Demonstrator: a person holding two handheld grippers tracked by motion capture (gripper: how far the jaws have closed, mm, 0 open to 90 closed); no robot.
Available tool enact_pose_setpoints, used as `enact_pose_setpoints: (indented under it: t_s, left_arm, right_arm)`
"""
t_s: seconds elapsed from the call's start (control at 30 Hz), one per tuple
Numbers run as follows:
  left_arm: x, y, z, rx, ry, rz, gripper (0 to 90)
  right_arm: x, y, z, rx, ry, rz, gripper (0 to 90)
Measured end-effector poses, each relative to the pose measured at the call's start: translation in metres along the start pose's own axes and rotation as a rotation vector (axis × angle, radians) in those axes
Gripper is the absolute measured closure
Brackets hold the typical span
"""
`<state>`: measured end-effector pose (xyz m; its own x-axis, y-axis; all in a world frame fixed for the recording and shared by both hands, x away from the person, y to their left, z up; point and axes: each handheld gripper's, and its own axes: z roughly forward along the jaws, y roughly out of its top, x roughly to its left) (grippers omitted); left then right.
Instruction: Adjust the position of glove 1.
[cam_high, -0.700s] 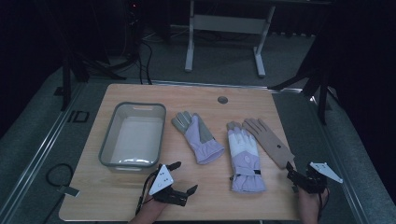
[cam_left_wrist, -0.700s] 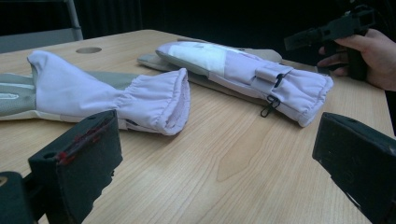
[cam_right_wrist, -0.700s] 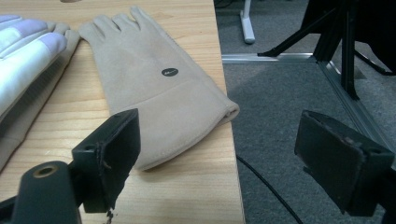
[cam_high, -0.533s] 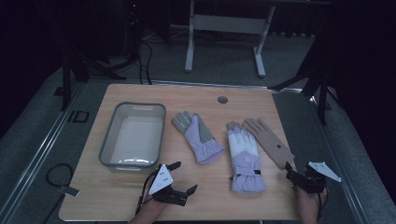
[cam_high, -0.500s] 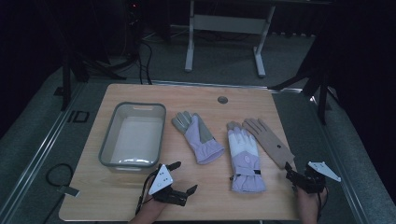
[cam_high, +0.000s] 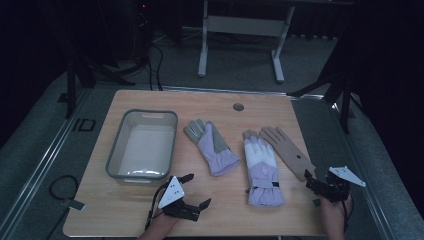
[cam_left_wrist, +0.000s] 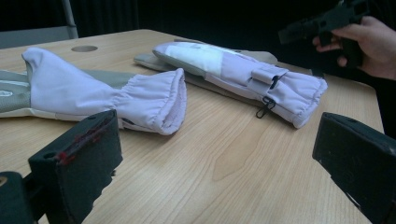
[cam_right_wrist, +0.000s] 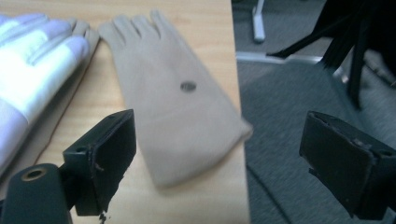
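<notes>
Both claws sit wide apart with nothing in them; left claw (cam_high: 197, 191) hovers near the lilac glove (cam_high: 212, 146) mid-worktop (cam_high: 100, 200); right claw (cam_high: 311, 181) is just beside the tan glove (cam_high: 289, 150) at the worktop's right edge.

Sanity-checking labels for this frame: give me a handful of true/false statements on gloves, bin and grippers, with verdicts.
1. The clear bin holds a glove. False: it is empty; all the gloves lie on the table.
2. The beige glove lies nearest the right gripper. True.
3. The left gripper is clamped on a purple glove. False: its jaws stand open, nothing between them.
4. The purple and white glove lies between the purple and grey glove and the beige glove. True.
5. The right gripper's jaws are open and hold nothing. True.
</notes>
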<state>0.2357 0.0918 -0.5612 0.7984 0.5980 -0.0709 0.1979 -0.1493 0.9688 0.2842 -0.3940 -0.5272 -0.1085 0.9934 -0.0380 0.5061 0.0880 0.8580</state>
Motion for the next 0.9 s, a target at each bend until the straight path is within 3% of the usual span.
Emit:
enact_pose_setpoints:
  t_s: [0.07, 0.17, 0.27, 0.33, 0.37, 0.47, 0.6, 0.73, 0.9]
  left_arm:
    - [0.0, 0.0, 0.0, 0.001, 0.0, 0.001, 1.2]
    - [0.0, 0.0, 0.0, 0.003, 0.002, 0.002, 1.2]
    - [0.0, 0.0, 0.0, 0.002, 0.001, 0.002, 1.2]
    - [0.0, 0.0, 0.0, 0.001, 0.0, 0.001, 1.2]
    - [0.0, 0.0, 0.0, 0.001, 0.0, 0.001, 1.2]
    - [0.0, 0.0, 0.0, 0.003, -0.001, 0.003, 1.2]
    - [0.0, 0.0, 0.0, 0.005, -0.001, 0.006, 1.2]
    - [-0.001, 0.0, 0.0, 0.006, -0.001, 0.007, 1.2]
    - [0.0, 0.0, 0.0, 0.006, -0.003, 0.008, 1.2]
  right_arm:
    - [0.002, 0.008, -0.003, -0.006, -0.031, -0.016, 11.1]
    - [0.001, 0.019, -0.007, -0.011, 0.046, 0.025, 15.0]
    - [0.004, 0.03, -0.008, 0.023, 0.059, 0.032, 13.4]
    - [0.007, 0.036, -0.008, 0.013, 0.07, 0.045, 10.6]
    - [0.01, 0.039, -0.01, -0.022, 0.049, 0.05, 10.6]
    - [0.019, 0.047, -0.012, -0.049, 0.085, 0.016, 10.5]
    - [0.032, 0.058, -0.009, -0.039, 0.184, -0.004, 10.6]
    - [0.045, 0.067, -0.008, -0.069, 0.225, -0.037, 13.5]
    - [0.06, 0.08, -0.002, -0.051, 0.261, -0.071, 14.3]
